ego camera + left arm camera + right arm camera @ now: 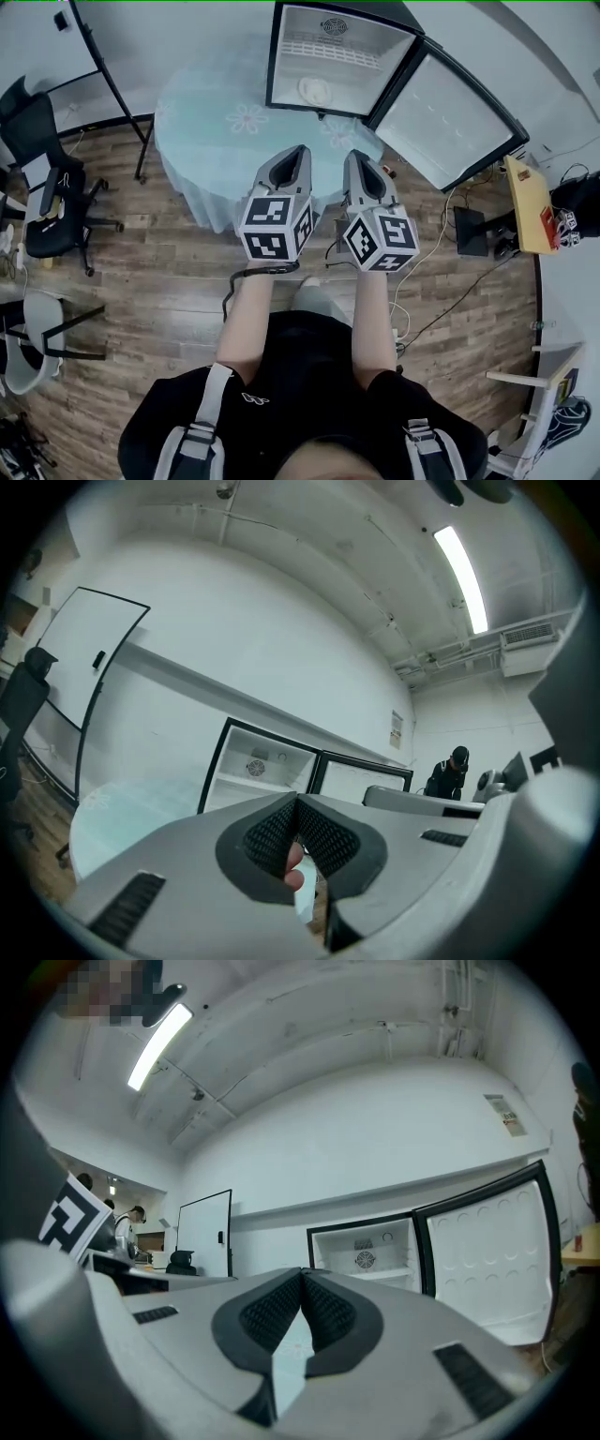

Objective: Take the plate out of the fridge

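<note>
A small fridge [333, 56] stands open on a round table with a pale blue cloth [202, 141], its door [445, 117] swung to the right. A white plate [316, 91] lies on the fridge floor. My left gripper [301, 150] and right gripper [357, 156] hover side by side over the table's near edge, short of the fridge, both shut and empty. In the left gripper view the shut left gripper [296, 803] points at the fridge [253, 766]. In the right gripper view the shut right gripper [302, 1274] faces the fridge [370, 1246]. The plate is hidden in both gripper views.
Office chairs [47, 187] stand at the left, and a whiteboard stand [112, 84] sits beside the table. A wooden board [527, 206] and floor cables [441, 281] lie at the right. A person in black [455, 771] stands far off.
</note>
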A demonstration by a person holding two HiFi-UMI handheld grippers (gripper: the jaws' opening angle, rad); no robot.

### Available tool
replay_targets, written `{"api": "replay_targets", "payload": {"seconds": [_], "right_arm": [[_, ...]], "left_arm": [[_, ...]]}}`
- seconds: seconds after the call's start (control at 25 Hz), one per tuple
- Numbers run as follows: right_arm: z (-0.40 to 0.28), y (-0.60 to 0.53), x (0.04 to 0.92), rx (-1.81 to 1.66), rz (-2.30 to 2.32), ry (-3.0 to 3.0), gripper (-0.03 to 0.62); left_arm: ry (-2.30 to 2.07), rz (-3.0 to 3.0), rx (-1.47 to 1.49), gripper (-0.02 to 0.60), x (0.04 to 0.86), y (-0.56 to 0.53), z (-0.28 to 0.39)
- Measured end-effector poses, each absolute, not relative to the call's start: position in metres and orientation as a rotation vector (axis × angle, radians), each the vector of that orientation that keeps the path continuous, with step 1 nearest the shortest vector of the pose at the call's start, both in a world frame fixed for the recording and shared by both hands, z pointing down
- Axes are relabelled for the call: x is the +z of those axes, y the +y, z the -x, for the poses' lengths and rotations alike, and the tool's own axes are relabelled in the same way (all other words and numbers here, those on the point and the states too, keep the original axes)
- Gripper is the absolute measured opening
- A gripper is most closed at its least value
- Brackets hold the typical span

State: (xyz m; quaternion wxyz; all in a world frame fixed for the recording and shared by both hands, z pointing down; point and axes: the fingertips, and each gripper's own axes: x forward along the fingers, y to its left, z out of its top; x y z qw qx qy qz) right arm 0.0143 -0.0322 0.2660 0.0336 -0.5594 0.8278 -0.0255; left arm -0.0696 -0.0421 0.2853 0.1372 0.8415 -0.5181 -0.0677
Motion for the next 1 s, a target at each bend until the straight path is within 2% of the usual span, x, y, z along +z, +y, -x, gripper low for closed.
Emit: {"api": "replay_targets", "payload": {"seconds": [0.2, 0.52, 0.76, 1.0], "right_arm": [[-0.018, -0.073, 0.269, -0.147, 1.629, 2.522, 0.006], [0.018, -0.162, 0.306, -0.324, 1.382, 2.626, 0.006], [-0.038, -0.241, 0.349, -0.57, 1.434, 2.522, 0.006], [-0.11, -0.291, 0.366, -0.656, 1.518, 2.433, 0.006]], "left_arm": [[-1.575, -2.548, -0.032, 0.0, 0.293, -0.059, 0.045], [-1.745, -2.301, 0.057, 0.0, 0.327, -0.145, 0.084], [-1.688, -2.206, 0.162, 0.0, 0.382, -0.205, 0.033], [-1.643, -2.219, 0.207, 0.0, 0.389, -0.256, -0.022]]}}
